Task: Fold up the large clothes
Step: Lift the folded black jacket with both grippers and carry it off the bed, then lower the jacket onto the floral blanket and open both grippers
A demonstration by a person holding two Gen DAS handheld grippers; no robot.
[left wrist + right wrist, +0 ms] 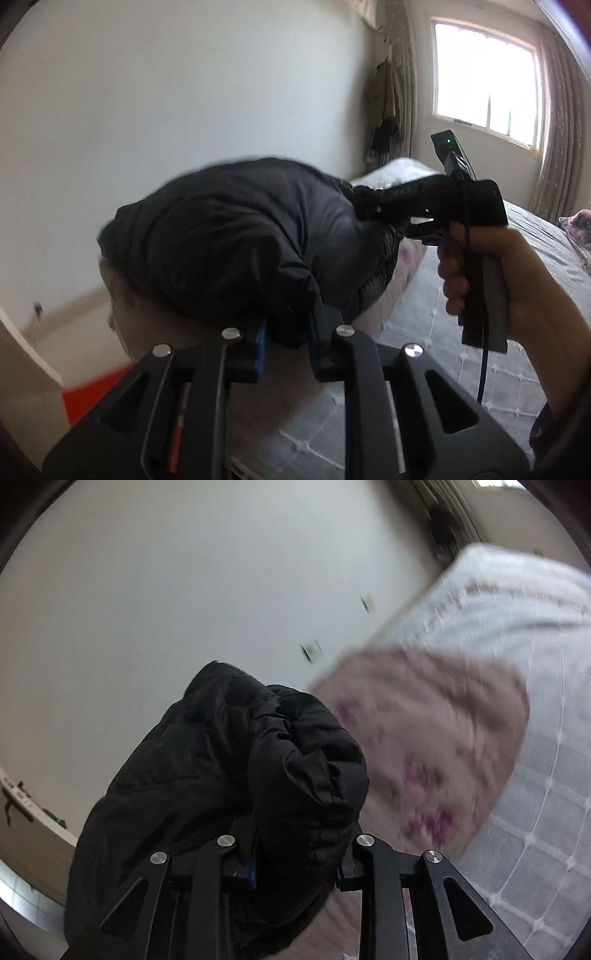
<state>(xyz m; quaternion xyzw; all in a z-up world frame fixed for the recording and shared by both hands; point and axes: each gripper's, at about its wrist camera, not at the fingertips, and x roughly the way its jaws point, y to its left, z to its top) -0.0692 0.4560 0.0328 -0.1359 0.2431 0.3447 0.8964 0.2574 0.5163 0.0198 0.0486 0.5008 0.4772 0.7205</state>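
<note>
A black puffy jacket (229, 236) hangs bunched in the air between both grippers, lifted above the bed (424, 314). My left gripper (286, 339) is shut on a lower fold of the jacket. My right gripper (369, 206), held by a hand (517, 280), is shut on the jacket's far side in the left wrist view. In the right wrist view the jacket (229, 775) fills the space between the right gripper's (299, 864) fingers, which clamp a thick fold. The jacket's full shape is hidden in the bunch.
The bed has a light grey checked cover (535, 812) and a pink floral sheet (424, 746) at its edge. A white wall (184, 92) stands behind. A window (487, 77) with curtains (561, 129) is at the far right. An orange object (88, 398) sits low left.
</note>
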